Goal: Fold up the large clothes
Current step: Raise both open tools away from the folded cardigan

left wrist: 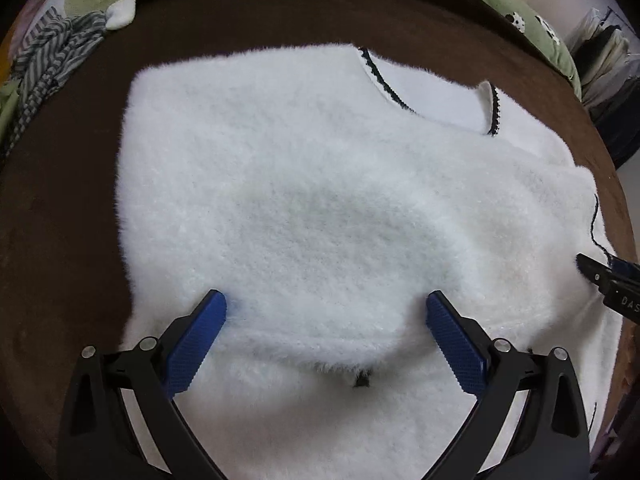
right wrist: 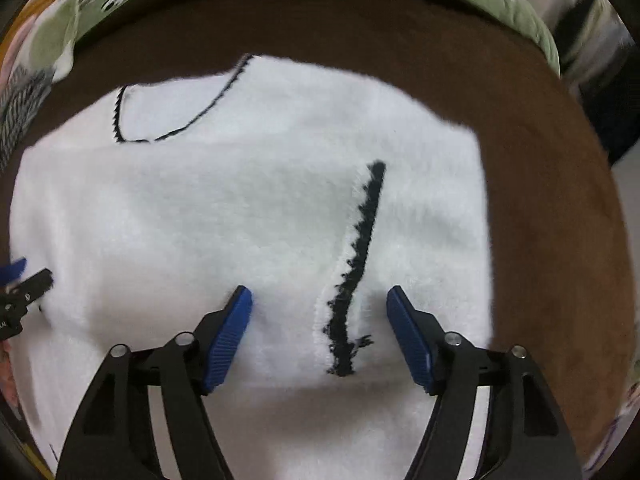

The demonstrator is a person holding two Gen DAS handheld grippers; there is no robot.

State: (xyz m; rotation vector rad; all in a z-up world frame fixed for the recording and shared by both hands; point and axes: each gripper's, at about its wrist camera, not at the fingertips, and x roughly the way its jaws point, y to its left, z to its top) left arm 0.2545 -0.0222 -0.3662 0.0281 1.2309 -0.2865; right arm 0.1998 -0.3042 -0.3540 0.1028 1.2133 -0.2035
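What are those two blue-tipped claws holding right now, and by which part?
Nothing. Both the left claw and the right claw stand open over the white fluffy sweater, their tips apart with only loose fabric between them.

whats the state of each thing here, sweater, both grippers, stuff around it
white sweater: lying flat on the brown blanket, partly folded, a fold edge between the left gripper's fingers
black trim: cuff edge lying on top of the sweater, between the right gripper's fingers
left gripper: open, holding nothing
right gripper: open, straddling the trim
striped garment: crumpled beside the blanket
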